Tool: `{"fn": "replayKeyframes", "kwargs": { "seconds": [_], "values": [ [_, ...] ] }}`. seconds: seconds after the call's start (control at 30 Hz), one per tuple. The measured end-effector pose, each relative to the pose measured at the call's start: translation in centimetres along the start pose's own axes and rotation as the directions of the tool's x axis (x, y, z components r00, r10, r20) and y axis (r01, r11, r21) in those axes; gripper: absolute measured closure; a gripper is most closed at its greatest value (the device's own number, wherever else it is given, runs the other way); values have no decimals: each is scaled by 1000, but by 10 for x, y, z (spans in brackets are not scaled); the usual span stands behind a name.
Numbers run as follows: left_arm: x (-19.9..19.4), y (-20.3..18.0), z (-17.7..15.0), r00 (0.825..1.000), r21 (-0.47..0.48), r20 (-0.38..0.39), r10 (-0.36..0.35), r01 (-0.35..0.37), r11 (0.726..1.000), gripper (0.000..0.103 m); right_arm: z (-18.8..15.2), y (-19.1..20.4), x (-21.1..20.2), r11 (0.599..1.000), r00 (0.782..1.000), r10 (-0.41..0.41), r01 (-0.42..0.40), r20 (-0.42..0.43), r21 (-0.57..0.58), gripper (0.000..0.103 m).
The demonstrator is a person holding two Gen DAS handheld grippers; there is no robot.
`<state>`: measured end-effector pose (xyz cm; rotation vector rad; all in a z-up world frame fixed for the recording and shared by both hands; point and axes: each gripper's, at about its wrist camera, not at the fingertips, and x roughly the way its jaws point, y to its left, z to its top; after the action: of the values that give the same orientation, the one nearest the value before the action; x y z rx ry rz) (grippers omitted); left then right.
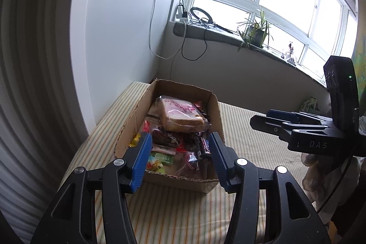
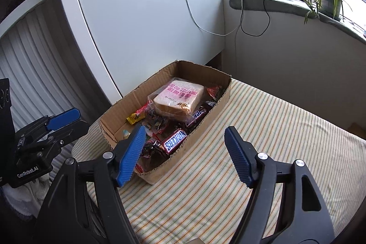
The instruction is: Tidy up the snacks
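Note:
A cardboard box [image 1: 218, 116] [image 2: 226, 93] sits on a striped cloth surface [image 1: 173, 209] [image 2: 263, 134] and holds several wrapped snacks. A bagged slice of bread [image 1: 180, 114] [image 2: 179, 96] lies on top at the far end. A Snickers bar [image 2: 175, 141] [image 1: 204, 146] lies near the front. My left gripper [image 1: 180, 141] is open and empty, hovering above the box's near end. My right gripper [image 2: 185, 134] is open and empty, above the box's near right wall. It also shows in the left wrist view [image 1: 274, 117], and the left gripper shows in the right wrist view [image 2: 64, 117].
A white panel [image 2: 148, 10] stands behind the box. A windowsill [image 1: 228, 34] with a potted plant [image 1: 255, 32], a ring light [image 1: 201, 14] and cables runs along the back. A gloved hand [image 1: 318, 177] holds the right gripper.

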<state>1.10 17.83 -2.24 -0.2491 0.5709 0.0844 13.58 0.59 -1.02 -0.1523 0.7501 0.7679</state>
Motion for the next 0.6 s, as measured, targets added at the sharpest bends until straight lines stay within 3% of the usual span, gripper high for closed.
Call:
{"fn": "replayKeyframes", "kwargs": {
  "seconds": [0.07,0.13,0.23,0.3,0.6],
  "values": [
    [-4,-5,-3,1000,16,2,10,-10,1000,50,-5,0,-6,1000,1000,-10,10,12,5,20],
    [-7,-10,-6,1000,20,-4,25,-25,999,40,-10,1,-11,1000,1000,-22,22,16,2,20],
    [-10,-16,-11,999,27,-4,53,-53,998,37,-17,3,-17,998,998,-61,61,21,-13,19],
    [-11,-20,-13,997,40,-1,75,-75,996,30,-20,5,-20,997,997,-71,71,22,-22,13],
    [-19,-30,-15,993,52,18,118,-119,992,23,-24,10,-38,996,994,-85,87,62,-36,5]
  ]
}}
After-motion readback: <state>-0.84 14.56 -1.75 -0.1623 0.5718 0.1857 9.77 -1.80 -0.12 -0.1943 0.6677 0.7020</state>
